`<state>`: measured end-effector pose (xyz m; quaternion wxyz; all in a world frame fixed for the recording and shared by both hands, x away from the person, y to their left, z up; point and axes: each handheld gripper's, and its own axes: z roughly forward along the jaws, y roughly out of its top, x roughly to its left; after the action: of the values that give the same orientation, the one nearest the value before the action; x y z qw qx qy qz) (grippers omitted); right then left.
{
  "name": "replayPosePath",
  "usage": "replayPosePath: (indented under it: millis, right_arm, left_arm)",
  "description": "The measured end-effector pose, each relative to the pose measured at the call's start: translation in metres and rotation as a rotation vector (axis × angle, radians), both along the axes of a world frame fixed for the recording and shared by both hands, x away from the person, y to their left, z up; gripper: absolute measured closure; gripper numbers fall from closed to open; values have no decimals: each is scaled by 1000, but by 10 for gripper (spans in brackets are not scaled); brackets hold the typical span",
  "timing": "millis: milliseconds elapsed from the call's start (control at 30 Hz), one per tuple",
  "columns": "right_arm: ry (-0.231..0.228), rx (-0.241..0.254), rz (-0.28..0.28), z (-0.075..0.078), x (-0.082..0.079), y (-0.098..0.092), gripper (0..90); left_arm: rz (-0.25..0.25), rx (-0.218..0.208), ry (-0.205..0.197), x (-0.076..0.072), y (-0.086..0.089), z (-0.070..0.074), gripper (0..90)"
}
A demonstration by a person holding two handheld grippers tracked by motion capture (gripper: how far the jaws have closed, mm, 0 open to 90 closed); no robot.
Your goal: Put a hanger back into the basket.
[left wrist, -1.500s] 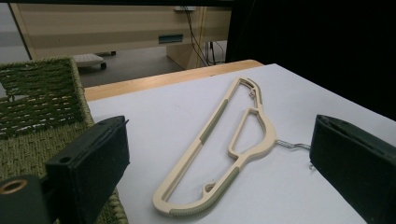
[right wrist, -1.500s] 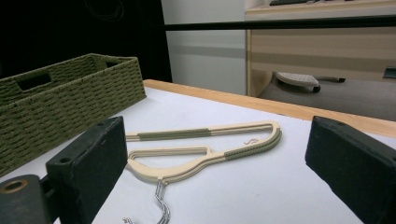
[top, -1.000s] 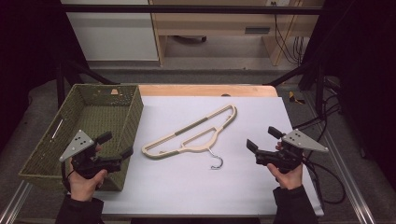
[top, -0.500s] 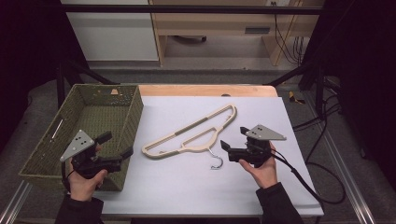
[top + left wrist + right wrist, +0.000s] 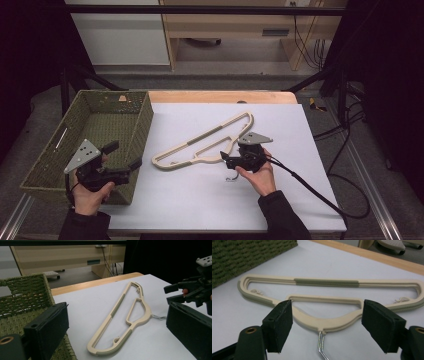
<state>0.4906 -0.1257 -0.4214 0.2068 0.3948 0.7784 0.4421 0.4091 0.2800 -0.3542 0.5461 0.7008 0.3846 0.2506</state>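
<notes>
Right gripper (image 5: 327, 327) jaws just closing, nothing pinched yet, straddling the beige plastic hanger (image 5: 329, 322) neck. Light, stiff, slick; I'd grip there above the wire hook (image 5: 322, 347). Left gripper (image 5: 125, 157) idles open.

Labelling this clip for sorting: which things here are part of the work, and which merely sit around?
In the work:
- hanger
- right gripper, jaws closing around the hanger's neck, not yet pressing
- woven basket

Lying about:
- cables beside the table
- left gripper, idle, open
</notes>
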Motion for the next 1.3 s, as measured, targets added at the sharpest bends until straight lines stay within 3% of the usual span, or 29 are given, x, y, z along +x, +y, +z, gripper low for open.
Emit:
replayPosePath:
  millis: [167,367,567,900,1300]
  right_arm:
    - [29,-33,3,-13,2,6,294]
    - [68,-91,2,-32,6,11,404]
    - [116,-96,-19,-38,10,7,540]
    - [190,-77,-30,-49,13,11,690]
    - [214,-70,-19,-54,14,13,880]
  left_arm:
    - [-5,8,-1,-1,-1,1,43]
    - [-9,11,-2,-1,-3,1,43]
    - [-12,15,1,0,-4,0,43]
    - [-17,18,4,-1,-6,-1,44]
    - [-27,32,13,0,-11,-3,46]
